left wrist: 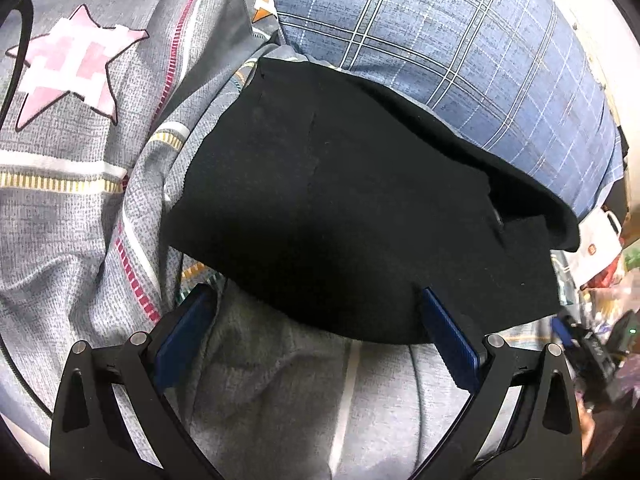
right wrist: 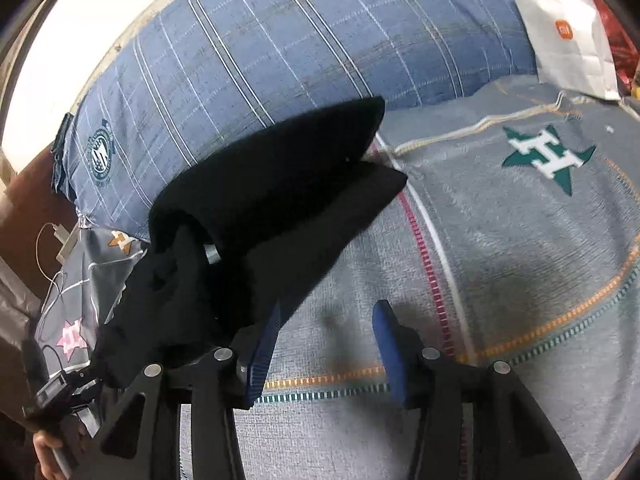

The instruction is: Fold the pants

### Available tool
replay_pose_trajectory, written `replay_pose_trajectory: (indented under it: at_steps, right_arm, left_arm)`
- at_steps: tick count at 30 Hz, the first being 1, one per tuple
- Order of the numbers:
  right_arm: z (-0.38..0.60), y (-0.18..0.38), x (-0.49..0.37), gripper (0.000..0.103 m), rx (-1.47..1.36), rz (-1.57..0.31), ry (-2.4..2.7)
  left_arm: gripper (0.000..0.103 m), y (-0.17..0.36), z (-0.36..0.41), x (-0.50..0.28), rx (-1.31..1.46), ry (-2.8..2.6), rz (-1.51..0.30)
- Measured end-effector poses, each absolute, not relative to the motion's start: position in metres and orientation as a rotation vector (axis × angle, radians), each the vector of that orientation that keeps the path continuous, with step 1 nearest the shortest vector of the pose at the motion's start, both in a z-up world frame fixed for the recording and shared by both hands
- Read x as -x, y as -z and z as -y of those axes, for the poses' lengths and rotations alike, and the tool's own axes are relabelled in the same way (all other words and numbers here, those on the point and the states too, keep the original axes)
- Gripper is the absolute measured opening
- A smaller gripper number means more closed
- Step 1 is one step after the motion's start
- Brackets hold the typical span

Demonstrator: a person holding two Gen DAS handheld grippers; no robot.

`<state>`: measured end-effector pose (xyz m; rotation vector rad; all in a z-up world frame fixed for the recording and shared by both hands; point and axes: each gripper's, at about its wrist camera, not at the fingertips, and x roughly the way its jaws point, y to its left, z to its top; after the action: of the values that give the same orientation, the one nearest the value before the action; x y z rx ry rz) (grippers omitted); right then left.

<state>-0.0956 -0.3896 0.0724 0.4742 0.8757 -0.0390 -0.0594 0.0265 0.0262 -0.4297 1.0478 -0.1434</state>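
Observation:
The black pants (left wrist: 340, 200) lie folded into a thick pad on the grey patterned bedspread (left wrist: 72, 220), with the far edge against a blue plaid pillow (left wrist: 460, 52). My left gripper (left wrist: 316, 300) is open; its blue pads (left wrist: 448, 328) sit wide apart at the pants' near edge, nothing between them. In the right wrist view the pants (right wrist: 256, 224) lie to the left with a folded flap raised. My right gripper (right wrist: 326, 320) is open over the bedspread (right wrist: 500, 260), its left pad (right wrist: 264, 344) beside the pants' edge.
A white paper bag (right wrist: 568, 28) stands at the bed's far right, by red items. The left gripper's body and a hand (right wrist: 52, 412) show at lower left. A white charging cable (right wrist: 52, 248) lies at the bed's left edge. A cluttered area (left wrist: 600, 320) lies beyond the bed.

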Motion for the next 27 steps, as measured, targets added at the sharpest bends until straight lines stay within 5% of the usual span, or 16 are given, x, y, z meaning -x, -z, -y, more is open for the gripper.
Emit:
replay_pose_trajectory:
  at_steps: [10, 15, 17, 19, 20, 21, 22, 23, 27]
  right_arm:
    - [0.402, -0.059, 0.075, 0.049, -0.517, -0.892, 0.043]
    - [0.400, -0.056, 0.046, 0.067, -0.508, -0.827, 0.031]
    - [0.396, -0.052, 0.028, 0.067, -0.488, -0.801, 0.028]
    - [0.395, -0.049, 0.015, 0.050, -0.476, -0.791, 0.044]
    - [0.397, -0.048, 0.007, 0.020, -0.488, -0.808, 0.048]
    - [0.399, -0.046, 0.003, 0.008, -0.519, -0.815, 0.029]
    - [0.403, -0.045, 0.002, 0.008, -0.552, -0.820, 0.019]
    - [0.402, -0.049, 0.006, 0.008, -0.543, -0.816, 0.022]
    - [0.399, -0.089, 0.047, 0.008, -0.505, -0.743, -0.001]
  left_arm:
    - [0.102, -0.026, -0.017, 0.061, 0.462, 0.115, -1.015]
    - [0.102, -0.027, -0.016, 0.046, 0.510, 0.085, -1.006]
    - [0.102, -0.028, -0.013, 0.039, 0.524, 0.087, -1.000]
    - [0.101, -0.029, -0.011, 0.035, 0.571, 0.103, -0.978]
    - [0.090, -0.029, -0.012, 0.033, 0.585, 0.114, -0.967]
    - [0.078, -0.029, -0.011, 0.030, 0.592, 0.124, -0.960]
    - [0.045, -0.028, -0.010, 0.028, 0.578, 0.126, -0.967]
    - [0.022, -0.027, -0.009, 0.025, 0.552, 0.120, -0.988]
    - [0.012, -0.035, -0.012, 0.033, 0.534, 0.196, -0.998]
